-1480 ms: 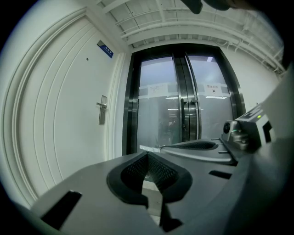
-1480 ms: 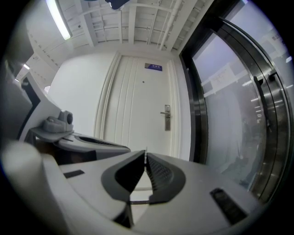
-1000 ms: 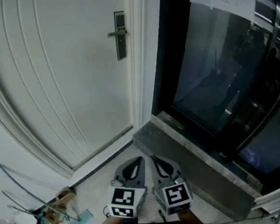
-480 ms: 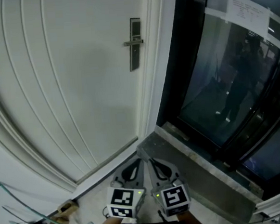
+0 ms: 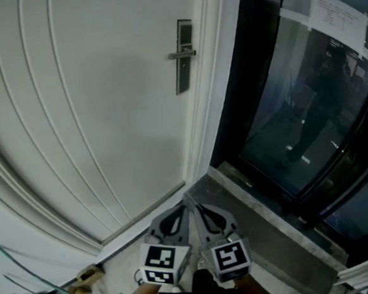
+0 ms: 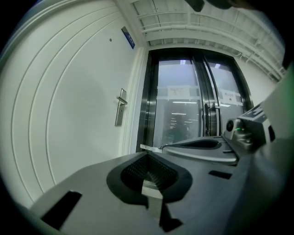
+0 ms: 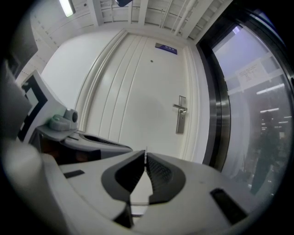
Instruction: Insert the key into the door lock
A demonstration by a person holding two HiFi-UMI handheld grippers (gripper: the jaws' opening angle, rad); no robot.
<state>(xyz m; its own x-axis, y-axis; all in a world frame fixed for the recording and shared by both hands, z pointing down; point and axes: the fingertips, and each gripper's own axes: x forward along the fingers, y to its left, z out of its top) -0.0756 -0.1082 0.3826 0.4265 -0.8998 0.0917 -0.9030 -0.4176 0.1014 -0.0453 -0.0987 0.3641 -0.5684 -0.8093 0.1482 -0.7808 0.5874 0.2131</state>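
Held low and near us, the two tongs sit side by side, tips almost touching, before a white panelled door [image 5: 104, 105]. The right gripper [image 5: 199, 207] has its jaws pressed nearly together on the key [image 6: 149, 148], a thin silver blade that we see edge-on between the pads in the right gripper view and poking out past the tips in the left gripper view. The left gripper [image 5: 183, 206], just to its left, has its jaws closed with nothing that we can make out between them.

The door lock [image 5: 183, 61], a tall metal plate carrying a lever handle [image 5: 182, 54], stands far ahead near the door's right edge, well apart from the key. We cannot make out a keyhole on the plate.

To the right of the door frame, a dark-framed glass wall [image 5: 307, 102] carries a paper notice [image 5: 338, 10], with a grey stone ledge [image 5: 259, 213] running along its foot. Some clutter [image 5: 62, 292] lies on the floor at near left.
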